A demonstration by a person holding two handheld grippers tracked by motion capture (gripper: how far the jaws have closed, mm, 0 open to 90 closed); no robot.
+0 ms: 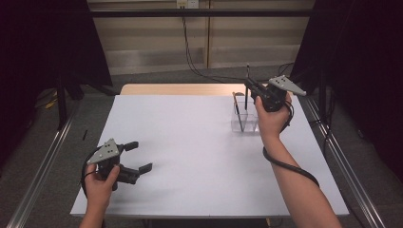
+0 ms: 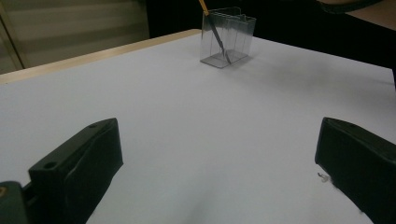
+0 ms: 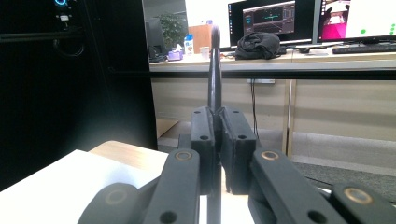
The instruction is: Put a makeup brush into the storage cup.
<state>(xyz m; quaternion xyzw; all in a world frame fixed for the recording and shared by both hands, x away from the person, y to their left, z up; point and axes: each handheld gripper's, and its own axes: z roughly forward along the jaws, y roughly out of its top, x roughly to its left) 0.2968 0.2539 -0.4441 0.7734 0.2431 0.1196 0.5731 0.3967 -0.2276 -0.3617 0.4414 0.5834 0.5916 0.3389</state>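
White table top (image 1: 190, 142), wooden strip along its far edge; dark curtains are seen to either side and a pale panelled wall behind.

Left gripper (image 1: 138, 156): held low over the near left corner of the table, jaws spread wide with bare table between them. Ahead of the jaws and well apart, in the left gripper view, a clear plastic holder (image 2: 227, 37) is seen with a slim tool (image 2: 215, 31) leaning inside it, yellow at its top end.

Right gripper (image 3: 218, 140): raised just above the clear plastic holder, jaws pressed together on a thin black pen (image 3: 214, 70), which stands upright from between them, its lower end reaching down toward the holder.

Desks with lit monitors (image 3: 271, 18) are seen far beyond the right jaws.
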